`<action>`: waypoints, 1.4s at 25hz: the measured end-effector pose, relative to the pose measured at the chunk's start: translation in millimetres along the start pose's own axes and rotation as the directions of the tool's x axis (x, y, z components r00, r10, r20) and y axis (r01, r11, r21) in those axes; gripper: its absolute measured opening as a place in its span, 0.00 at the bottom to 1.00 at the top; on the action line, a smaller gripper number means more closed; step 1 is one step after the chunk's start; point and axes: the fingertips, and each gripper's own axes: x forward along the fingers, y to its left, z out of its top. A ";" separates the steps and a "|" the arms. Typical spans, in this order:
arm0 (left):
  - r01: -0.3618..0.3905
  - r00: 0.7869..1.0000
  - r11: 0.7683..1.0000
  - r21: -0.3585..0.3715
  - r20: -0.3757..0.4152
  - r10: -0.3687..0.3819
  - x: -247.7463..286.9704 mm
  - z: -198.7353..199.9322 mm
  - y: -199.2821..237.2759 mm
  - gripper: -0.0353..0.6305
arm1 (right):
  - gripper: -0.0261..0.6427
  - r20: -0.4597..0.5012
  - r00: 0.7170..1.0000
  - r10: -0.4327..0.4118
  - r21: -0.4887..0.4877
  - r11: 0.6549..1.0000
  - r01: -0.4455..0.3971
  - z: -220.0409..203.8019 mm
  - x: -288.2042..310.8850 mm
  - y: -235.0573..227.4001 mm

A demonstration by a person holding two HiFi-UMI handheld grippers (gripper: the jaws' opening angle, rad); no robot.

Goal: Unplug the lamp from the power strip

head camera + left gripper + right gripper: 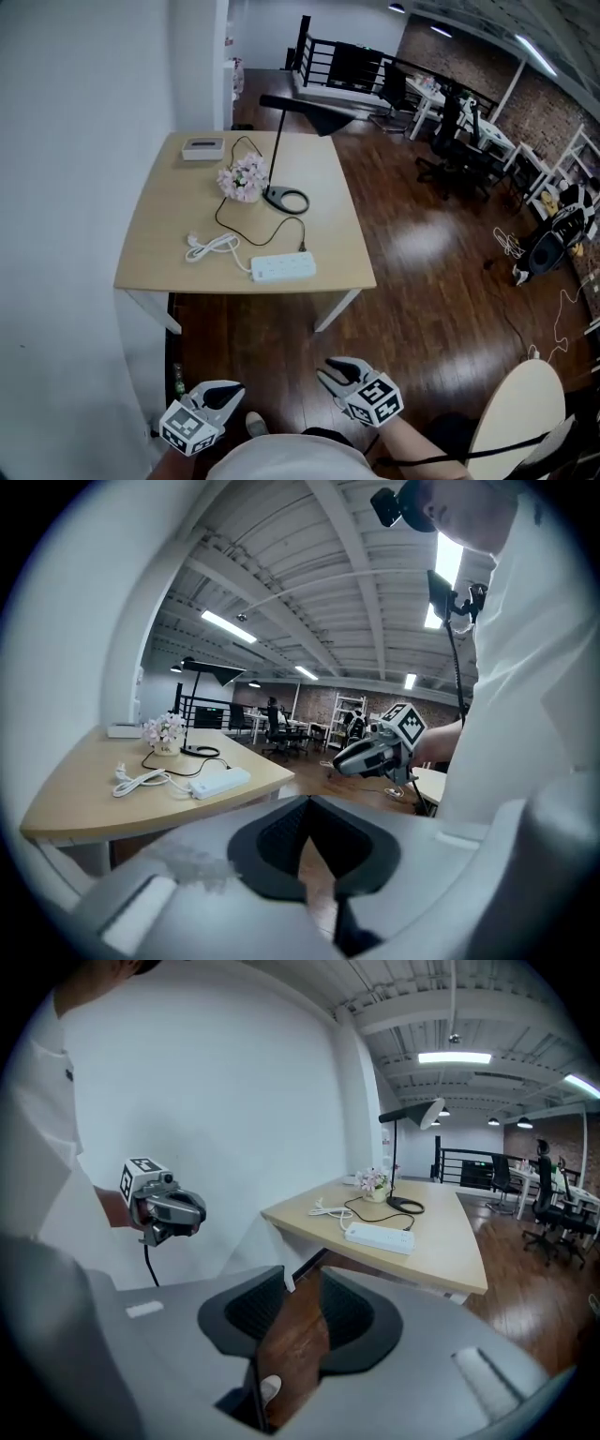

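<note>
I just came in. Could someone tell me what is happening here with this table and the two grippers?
A person holds a two-jaw gripper in each hand, close to the body and some way back from the light wooden table. The left gripper is shut and the right gripper is open; neither holds anything. On the table, the cord of the black desk lamp is plugged into the white power strip, so the unplugging has not yet begun.

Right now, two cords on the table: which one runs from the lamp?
The black cord, from the lamp base to a plug at the power strip's right end. The white cord lies bundled left of the strip.
</note>
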 end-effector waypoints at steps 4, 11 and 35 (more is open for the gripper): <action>-0.008 0.999 1.000 0.030 0.052 0.007 -5.6 1.9 -48.7 0.06 | 0.22 0.048 0.999 -0.006 -0.070 0.997 0.009 -17.7 -53.5 28.9; -0.050 0.993 0.996 0.076 0.109 0.041 -8.2 10.6 -149.9 0.06 | 0.22 0.081 0.997 0.020 -0.112 0.994 -0.010 -81.1 -155.5 75.0; -0.066 0.988 0.994 0.084 0.148 0.053 -51.5 -2.2 -301.7 0.06 | 0.22 0.124 0.989 0.079 -0.127 0.990 -0.063 -146.7 -272.1 170.3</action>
